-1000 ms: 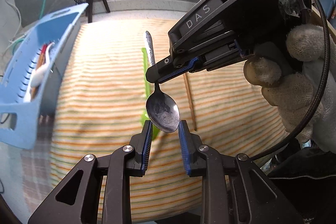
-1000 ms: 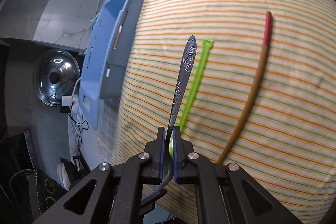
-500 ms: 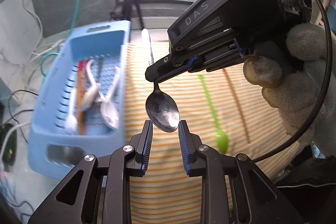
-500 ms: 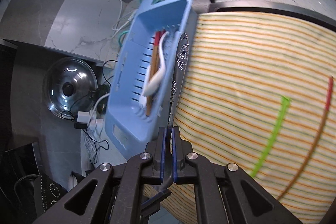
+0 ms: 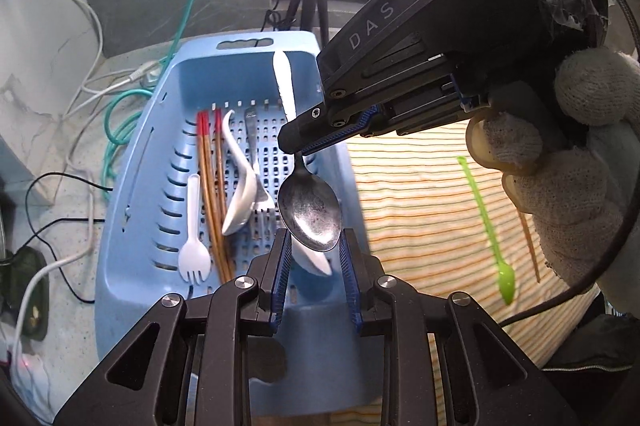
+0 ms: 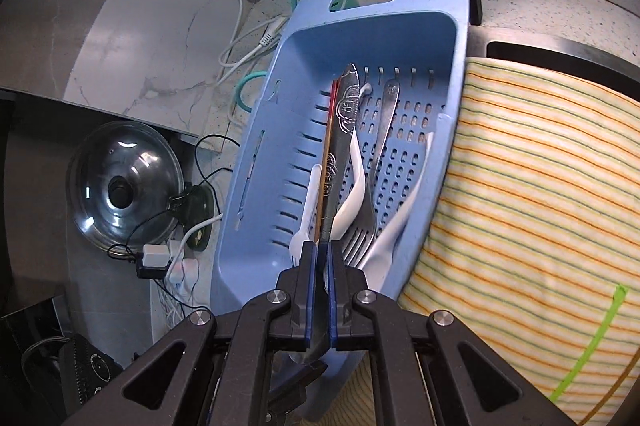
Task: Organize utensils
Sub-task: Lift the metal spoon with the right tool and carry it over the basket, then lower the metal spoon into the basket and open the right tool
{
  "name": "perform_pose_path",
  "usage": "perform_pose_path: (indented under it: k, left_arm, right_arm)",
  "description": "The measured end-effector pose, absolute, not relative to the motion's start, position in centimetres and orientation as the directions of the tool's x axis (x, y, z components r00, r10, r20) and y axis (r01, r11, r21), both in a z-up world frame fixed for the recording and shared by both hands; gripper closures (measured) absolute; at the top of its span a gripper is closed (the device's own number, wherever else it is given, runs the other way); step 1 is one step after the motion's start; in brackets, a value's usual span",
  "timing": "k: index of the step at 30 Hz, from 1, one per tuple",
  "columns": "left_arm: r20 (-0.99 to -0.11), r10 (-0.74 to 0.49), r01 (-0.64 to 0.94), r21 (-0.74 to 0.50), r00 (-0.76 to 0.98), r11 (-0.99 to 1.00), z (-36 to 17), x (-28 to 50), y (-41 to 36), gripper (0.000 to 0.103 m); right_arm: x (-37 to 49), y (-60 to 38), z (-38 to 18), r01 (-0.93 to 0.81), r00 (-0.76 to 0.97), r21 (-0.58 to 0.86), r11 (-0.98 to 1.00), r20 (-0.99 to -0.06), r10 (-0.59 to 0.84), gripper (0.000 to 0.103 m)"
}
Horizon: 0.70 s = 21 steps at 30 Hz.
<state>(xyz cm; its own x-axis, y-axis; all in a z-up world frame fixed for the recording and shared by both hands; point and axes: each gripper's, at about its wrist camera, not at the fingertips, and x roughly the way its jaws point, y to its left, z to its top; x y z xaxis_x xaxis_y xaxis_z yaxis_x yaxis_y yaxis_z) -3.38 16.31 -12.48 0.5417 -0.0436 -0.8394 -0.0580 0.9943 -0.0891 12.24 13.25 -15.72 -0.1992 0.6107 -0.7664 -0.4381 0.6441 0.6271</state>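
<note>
Blue basket (image 5: 132, 186) below, spoon (image 5: 310, 212) in right claw (image 6: 318, 266)

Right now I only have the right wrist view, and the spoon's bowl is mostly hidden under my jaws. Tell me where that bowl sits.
Observer: The metal spoon hangs with its bowl between the fingers of the left gripper, in front of the blue basket. I cannot tell whether those pads touch it.
Operator: Report where my jaws bite.
Observer: The right gripper is shut on the spoon's neck, just above the bowl.
Operator: Give me the green spoon's far end.
Observer: The green spoon lies on the striped cloth, bowl toward the near edge, apart from the basket.
</note>
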Motion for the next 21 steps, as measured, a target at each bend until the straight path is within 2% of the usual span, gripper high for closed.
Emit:
perform_pose_path:
  k: [6, 11, 13, 15, 21]
  left_arm:
    - [-0.843, -0.024, -0.072, -0.074, 0.537, 0.995, -13.0, -2.6, 17.1, 0.08]
    - [-0.851, -0.003, -0.077, -0.051, 0.525, 0.996, -13.0, -2.2, 17.3, 0.08]
    - [-0.853, -0.001, -0.079, -0.05, 0.521, 0.996, -13.0, -2.2, 17.3, 0.076]
    - [-0.853, 0.004, -0.091, -0.051, 0.521, 0.995, -13.0, -2.2, 17.4, 0.067]
    - [-0.848, 0.008, -0.101, -0.054, 0.529, 0.993, -12.5, -2.7, 17.1, 0.066]
  right_arm:
    - [12.8, 14.4, -16.3, -0.458, -0.198, 0.612, 0.645, -0.778, 0.597, 0.097]
    - [12.9, 14.6, -16.3, -0.474, -0.197, 0.6, 0.644, -0.786, 0.587, 0.093]
    - [12.9, 14.5, -16.2, -0.478, -0.202, 0.604, 0.637, -0.782, 0.59, 0.08]
    - [12.7, 14.3, -15.6, -0.505, -0.18, 0.592, 0.628, -0.784, 0.594, 0.067]
    - [12.7, 13.6, -14.3, -0.543, -0.141, 0.569, 0.617, -0.786, 0.602, 0.064]
